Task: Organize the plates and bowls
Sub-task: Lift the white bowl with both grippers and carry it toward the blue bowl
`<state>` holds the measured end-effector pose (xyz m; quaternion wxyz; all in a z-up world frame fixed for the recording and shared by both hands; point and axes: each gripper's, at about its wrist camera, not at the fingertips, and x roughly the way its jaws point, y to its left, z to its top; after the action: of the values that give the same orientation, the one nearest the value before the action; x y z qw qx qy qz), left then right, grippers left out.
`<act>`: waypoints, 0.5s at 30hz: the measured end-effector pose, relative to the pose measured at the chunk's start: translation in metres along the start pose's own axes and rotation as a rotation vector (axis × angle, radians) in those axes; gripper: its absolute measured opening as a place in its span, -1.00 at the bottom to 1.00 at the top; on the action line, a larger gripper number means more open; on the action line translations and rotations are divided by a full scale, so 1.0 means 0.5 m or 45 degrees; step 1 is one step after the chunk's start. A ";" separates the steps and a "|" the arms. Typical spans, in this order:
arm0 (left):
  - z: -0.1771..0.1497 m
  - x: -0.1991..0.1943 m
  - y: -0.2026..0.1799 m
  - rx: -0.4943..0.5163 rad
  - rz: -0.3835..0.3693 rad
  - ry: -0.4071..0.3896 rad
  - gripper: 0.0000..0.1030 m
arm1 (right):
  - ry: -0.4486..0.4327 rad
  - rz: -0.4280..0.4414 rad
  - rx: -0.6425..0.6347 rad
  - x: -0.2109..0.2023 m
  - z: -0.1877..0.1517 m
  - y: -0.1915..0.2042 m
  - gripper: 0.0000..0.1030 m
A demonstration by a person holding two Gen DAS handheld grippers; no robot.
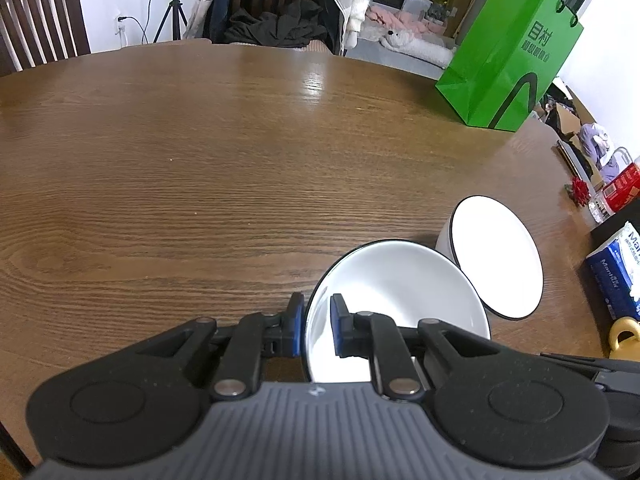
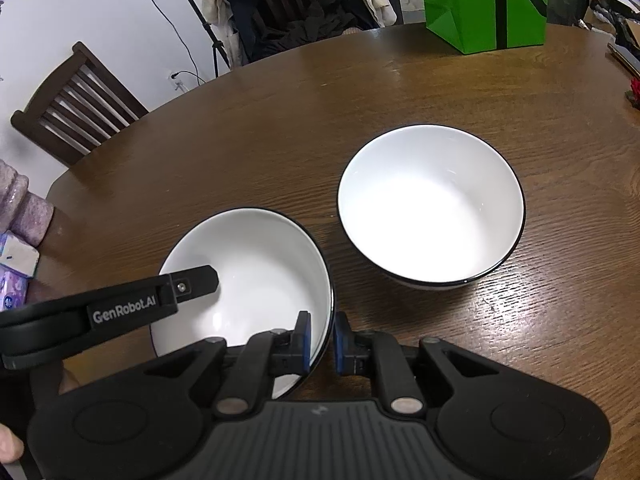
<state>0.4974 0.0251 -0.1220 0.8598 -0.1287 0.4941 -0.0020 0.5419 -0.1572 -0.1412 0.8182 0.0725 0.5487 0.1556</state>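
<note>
Clamping opposite rims of one glossy white round bowl (image 2: 248,272), left hand-held gripper (image 1: 316,330) and right hand-held gripper (image 2: 321,342).

two white bowls (image 2: 244,276) (image 2: 432,204), one green bag (image 2: 484,4), two grippers (image 1: 316,330) (image 2: 321,342)

Both wrist views look down, close, sharing the near bowl (image 1: 400,292).

Claw: my left gripper (image 1: 316,326) pinches the near white bowl's (image 1: 404,284) left rim, one pad inside, one outside.
Second bowl: a white bowl (image 1: 498,256) just beyond, rims overlapping.
Table: brown wood (image 1: 200,160).
Far right edge: green paper bag (image 1: 508,52), upright.
</note>
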 end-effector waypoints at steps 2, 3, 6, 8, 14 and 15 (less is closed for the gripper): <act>-0.003 -0.007 0.001 -0.002 0.001 -0.006 -0.72 | -0.004 0.002 -0.005 -0.006 -0.003 0.001 -0.78; -0.005 -0.012 0.001 -0.003 0.002 -0.009 -0.72 | -0.006 0.003 -0.007 -0.009 -0.004 0.002 -0.78; -0.008 -0.024 0.001 -0.007 0.003 -0.020 -0.72 | -0.010 0.005 -0.017 -0.017 -0.007 0.008 -0.78; -0.011 -0.031 0.003 -0.010 0.003 -0.026 -0.72 | -0.014 0.007 -0.023 -0.025 -0.009 0.009 -0.78; -0.019 -0.059 0.009 -0.022 0.008 -0.046 -0.72 | -0.026 0.012 -0.046 -0.048 -0.016 0.022 -0.78; -0.021 -0.063 0.010 -0.025 0.008 -0.050 -0.72 | -0.027 0.013 -0.050 -0.051 -0.017 0.025 -0.78</act>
<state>0.4718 0.0319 -0.1012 0.8680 -0.1355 0.4777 0.0081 0.5229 -0.1544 -0.1183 0.8245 0.0609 0.5364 0.1697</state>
